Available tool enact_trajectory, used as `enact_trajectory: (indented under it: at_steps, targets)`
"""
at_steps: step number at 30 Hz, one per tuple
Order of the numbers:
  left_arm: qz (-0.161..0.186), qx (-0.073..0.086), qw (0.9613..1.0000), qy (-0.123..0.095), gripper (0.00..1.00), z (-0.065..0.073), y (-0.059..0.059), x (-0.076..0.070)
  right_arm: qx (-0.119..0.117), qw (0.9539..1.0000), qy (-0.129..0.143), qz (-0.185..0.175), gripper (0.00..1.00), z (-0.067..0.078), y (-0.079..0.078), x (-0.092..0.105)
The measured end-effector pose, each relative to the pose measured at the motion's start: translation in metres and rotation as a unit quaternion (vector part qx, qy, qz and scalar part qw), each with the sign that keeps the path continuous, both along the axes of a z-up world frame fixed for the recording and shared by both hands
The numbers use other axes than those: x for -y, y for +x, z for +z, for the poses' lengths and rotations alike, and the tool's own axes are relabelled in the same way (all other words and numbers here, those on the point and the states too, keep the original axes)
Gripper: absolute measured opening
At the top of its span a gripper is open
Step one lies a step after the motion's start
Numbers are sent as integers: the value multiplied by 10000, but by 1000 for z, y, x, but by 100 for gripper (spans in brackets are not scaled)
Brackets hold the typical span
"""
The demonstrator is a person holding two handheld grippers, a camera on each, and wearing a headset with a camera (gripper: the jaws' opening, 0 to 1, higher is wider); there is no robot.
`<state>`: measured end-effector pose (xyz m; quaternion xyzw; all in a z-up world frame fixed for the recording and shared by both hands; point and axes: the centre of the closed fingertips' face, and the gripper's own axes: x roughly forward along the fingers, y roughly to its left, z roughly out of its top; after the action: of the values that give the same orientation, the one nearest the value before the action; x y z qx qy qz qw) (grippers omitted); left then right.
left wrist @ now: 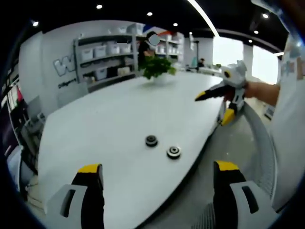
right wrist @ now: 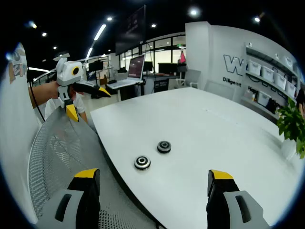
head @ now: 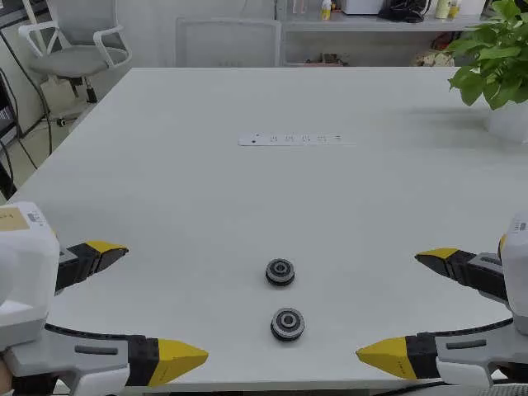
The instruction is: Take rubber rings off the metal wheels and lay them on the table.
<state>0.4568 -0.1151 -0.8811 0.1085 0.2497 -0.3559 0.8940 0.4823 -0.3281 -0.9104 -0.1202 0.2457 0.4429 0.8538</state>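
Finds two metal wheels lying flat on the desk [head: 247, 198] near its front edge: the farther wheel [head: 280, 272] and the nearer wheel [head: 287, 324], close together but not touching. Notes a dark rubber ring around each, seemingly still fitted; too small to confirm the seating. Records the left gripper [head: 165, 303] spread wide, holding nothing, hovering to the left of the pair and well apart from it. Records the right gripper [head: 387, 305] likewise spread and empty, on the opposite side. Judges this flanking stance as preparation: one gripper to steady a wheel, the other to peel off its ring. Judges the task as not yet begun, with no ring removed. Attributes the wheels' flat lie to stability, as a guard against rolling. Notes bare desk on both sides for laying rings down, with a power strip [head: 289, 139] and a plant [head: 493, 62] well clear beyond.
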Motion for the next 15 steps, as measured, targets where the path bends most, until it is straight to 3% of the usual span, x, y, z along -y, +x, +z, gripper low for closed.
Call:
enact_trajectory:
  at_steps: [15]
  targets:
    - [-13,-8,10000,28,98,1,0,0,-9,10000,-4,38,93,1,0,-1]
